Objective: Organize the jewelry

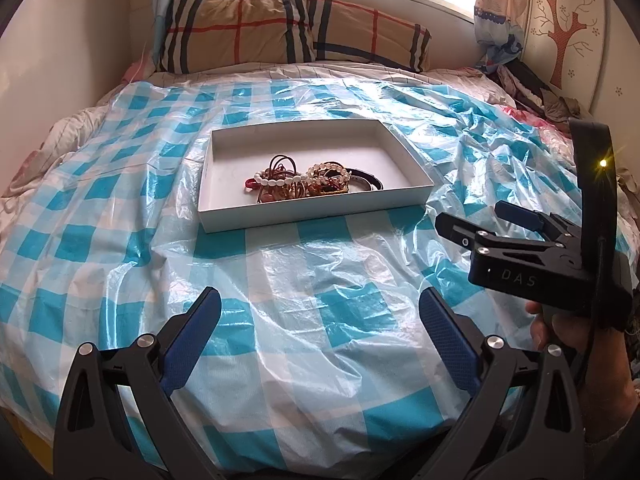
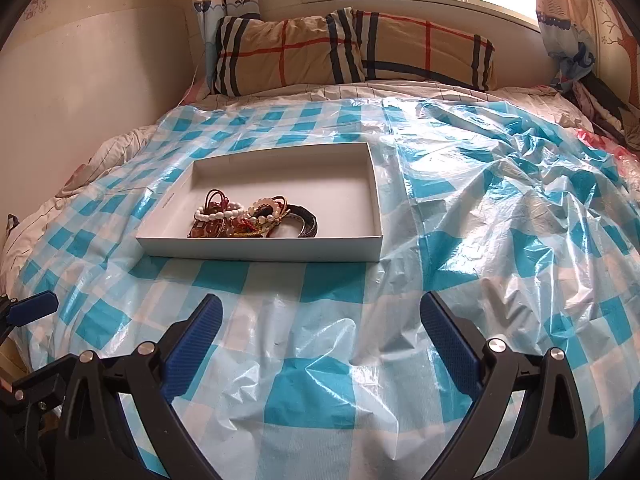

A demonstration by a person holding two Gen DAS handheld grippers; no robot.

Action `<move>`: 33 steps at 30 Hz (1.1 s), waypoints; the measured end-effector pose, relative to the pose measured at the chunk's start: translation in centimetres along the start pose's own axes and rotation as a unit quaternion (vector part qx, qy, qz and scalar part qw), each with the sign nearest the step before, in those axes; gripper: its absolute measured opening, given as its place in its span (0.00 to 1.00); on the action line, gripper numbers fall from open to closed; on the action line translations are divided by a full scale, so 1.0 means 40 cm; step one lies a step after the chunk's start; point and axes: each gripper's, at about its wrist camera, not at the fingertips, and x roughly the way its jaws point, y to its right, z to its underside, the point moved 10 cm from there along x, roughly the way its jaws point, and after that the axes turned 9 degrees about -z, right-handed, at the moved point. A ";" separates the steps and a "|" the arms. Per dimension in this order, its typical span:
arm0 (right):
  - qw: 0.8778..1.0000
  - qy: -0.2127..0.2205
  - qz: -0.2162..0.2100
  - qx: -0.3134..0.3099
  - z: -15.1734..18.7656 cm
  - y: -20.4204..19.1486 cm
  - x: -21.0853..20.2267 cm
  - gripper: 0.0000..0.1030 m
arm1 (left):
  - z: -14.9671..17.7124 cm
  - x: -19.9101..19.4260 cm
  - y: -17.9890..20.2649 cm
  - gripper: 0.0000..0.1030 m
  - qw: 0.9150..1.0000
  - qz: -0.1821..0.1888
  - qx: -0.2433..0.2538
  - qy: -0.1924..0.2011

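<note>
A shallow white box (image 1: 280,218) (image 2: 256,249) lies on the bed's blue-and-white checked plastic sheet (image 1: 304,280) (image 2: 480,240). Inside it sits a tangled pile of jewelry (image 1: 312,182) (image 2: 252,218): white bead bracelets, red and brown cords, a dark bangle. My left gripper (image 1: 320,304) hovers open over the sheet, well short of the box, nothing between its blue pads. My right gripper (image 2: 320,312) is likewise open and holds nothing, also short of the box. In the left wrist view the right gripper (image 1: 480,220) shows at the right, held by a hand (image 1: 560,332).
Plaid pillows (image 1: 280,32) (image 2: 352,48) lean against the wall under a window at the bed's far end. Crumpled clothes (image 1: 532,88) lie at the far right. The plastic sheet is heavily wrinkled on the right side. A wall runs along the bed's left.
</note>
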 end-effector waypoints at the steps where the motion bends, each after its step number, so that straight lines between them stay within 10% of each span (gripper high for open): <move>1: 1.000 -0.001 0.000 -0.003 -0.001 0.000 0.007 0.92 | -0.007 0.008 0.000 0.92 1.000 0.001 -0.005 0.000; 12: 0.999 -0.013 -0.033 -0.027 -0.029 0.005 0.106 0.91 | -0.055 0.097 -0.008 0.92 0.999 -0.001 -0.042 -0.007; 15: 0.998 -0.023 -0.052 -0.034 -0.006 -0.010 0.113 0.72 | -0.053 0.112 -0.015 0.92 0.999 -0.002 -0.052 -0.015; 33: 0.999 0.019 -0.044 0.006 0.052 0.009 -0.121 0.89 | -0.049 0.006 -0.005 0.92 0.999 -0.016 -0.025 0.010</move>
